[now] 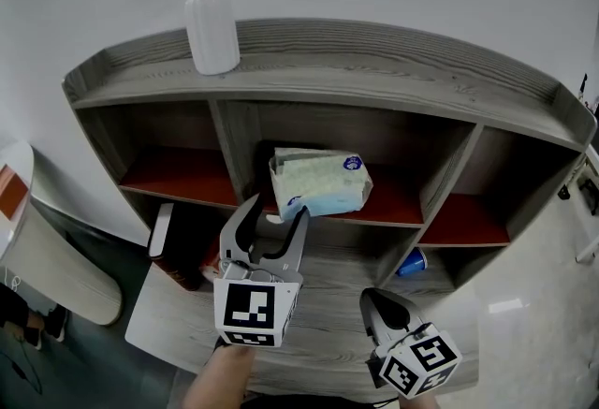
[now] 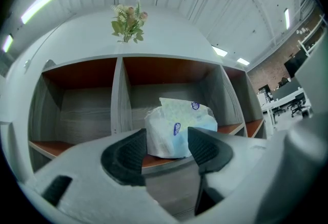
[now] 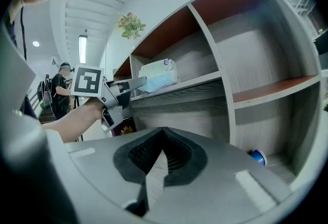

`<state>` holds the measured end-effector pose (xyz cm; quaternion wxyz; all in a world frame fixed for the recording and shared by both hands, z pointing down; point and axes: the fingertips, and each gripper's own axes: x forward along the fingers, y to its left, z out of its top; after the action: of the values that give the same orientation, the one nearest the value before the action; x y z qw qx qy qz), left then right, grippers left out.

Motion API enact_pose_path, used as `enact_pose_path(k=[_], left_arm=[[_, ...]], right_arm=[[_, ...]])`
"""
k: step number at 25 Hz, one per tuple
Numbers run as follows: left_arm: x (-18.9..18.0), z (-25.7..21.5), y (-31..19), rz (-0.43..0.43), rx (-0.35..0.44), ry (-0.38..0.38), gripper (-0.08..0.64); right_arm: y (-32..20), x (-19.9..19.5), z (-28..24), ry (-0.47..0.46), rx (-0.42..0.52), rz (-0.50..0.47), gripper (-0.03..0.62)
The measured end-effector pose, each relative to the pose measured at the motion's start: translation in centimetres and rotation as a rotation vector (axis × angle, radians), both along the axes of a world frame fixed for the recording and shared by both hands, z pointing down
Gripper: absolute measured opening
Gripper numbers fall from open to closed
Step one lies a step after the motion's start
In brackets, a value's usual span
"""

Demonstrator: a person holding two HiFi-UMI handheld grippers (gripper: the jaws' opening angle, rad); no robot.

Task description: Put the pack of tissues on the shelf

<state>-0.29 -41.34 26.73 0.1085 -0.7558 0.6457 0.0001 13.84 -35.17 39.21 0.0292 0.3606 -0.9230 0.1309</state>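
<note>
The pack of tissues (image 1: 320,181) lies on the shelf (image 1: 374,70), on the reddish board of the middle compartment in the upper row. It sits at the near edge of that board, closer to the left divider than to the right one, with its pale green and blue wrapper slightly crumpled.

The left gripper (image 1: 276,209) is held just in front of the pack and points at it. Its jaws are spread wide and released. In the left gripper view the pack (image 2: 179,125) shows in the gap between the two dark pads (image 2: 128,154), just beyond their tips, and the pads do not press on it. Whether a jaw tip brushes the wrapper's lower near corner I cannot tell. From the right gripper view the left gripper (image 3: 134,84) reaches to the shelf edge right at the pack (image 3: 158,75).

The right gripper (image 1: 382,299) hangs lower and to the right, nearer the person and well apart from the pack. Its jaws are clenched together on nothing.

A white vase (image 1: 211,28) with green sprigs stands on the shelf's top board, far left.
</note>
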Motion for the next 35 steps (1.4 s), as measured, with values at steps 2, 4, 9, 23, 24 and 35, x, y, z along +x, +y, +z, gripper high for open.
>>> enact_pose_path(k=[2,4,9,23,24,35], left_arm=[[-0.1,0.0,0.7,0.011,0.006,0.009,0.238],[-0.1,0.4,1.4,0.027,0.003,0.018,0.238],[0.1,2.7,2.5,0.058,-0.051,0.044,0.215],[1.2,6.1,5.4,0.130,-0.141,0.055,0.077],[1.3,6.1,5.6,0.135,-0.141,0.062,0.070],[1.6,8.3,7.6,0.155,-0.198,0.053,-0.006]], right_arm=[[0.2,-0.1,0.2,-0.003,-0.004,-0.001,0.002],[0.4,-0.3,0.5,-0.004,-0.010,-0.001,0.002],[0.7,-0.7,0.8,0.000,-0.015,-0.004,0.002],[1.6,-0.5,1.4,-0.002,-0.028,0.014,0.002],[1.6,-0.6,1.3,-0.002,-0.026,0.012,0.002],[2.3,-1.1,1.2,-0.002,-0.018,-0.004,0.002]])
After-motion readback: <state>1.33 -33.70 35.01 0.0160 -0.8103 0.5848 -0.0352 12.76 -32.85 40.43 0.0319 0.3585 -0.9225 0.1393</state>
